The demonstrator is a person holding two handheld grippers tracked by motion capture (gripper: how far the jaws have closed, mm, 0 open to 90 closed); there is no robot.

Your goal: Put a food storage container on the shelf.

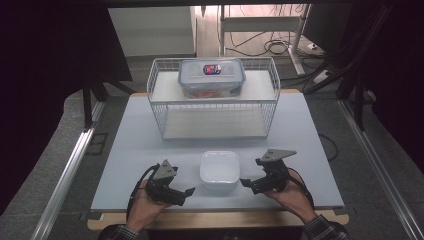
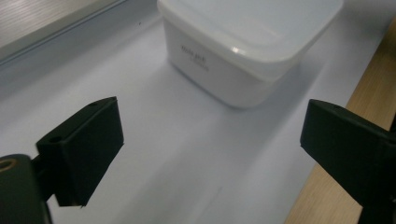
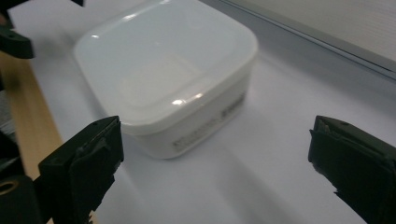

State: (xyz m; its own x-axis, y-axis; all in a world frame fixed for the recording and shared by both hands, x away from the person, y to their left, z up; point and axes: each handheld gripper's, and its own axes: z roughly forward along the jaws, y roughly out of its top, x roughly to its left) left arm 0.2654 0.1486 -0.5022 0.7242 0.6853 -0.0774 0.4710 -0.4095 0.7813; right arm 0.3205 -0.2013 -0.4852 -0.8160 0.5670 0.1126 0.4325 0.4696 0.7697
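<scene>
A white square tub (image 1: 219,170) with its lid on sits on the pale table near the front edge, between the two hands. My left gripper (image 1: 187,192) lies to its left, pointing toward it, jaws wide apart with nothing between them. In the left gripper view (image 2: 210,135) the tub (image 2: 247,46) stands ahead of the jaws, apart from them. My right gripper (image 1: 246,183) rests to the tub's right, open and pointing at it. In the right gripper view (image 3: 215,154) the tub (image 3: 168,79) lies just beyond the jaws, untouched.
A white wire rack (image 1: 215,97) with two shelves stands at the back of the table. On its top shelf is a clear food box with a blue-rimmed lid (image 1: 211,77). The table's wooden front edge (image 1: 215,219) runs close below both hands.
</scene>
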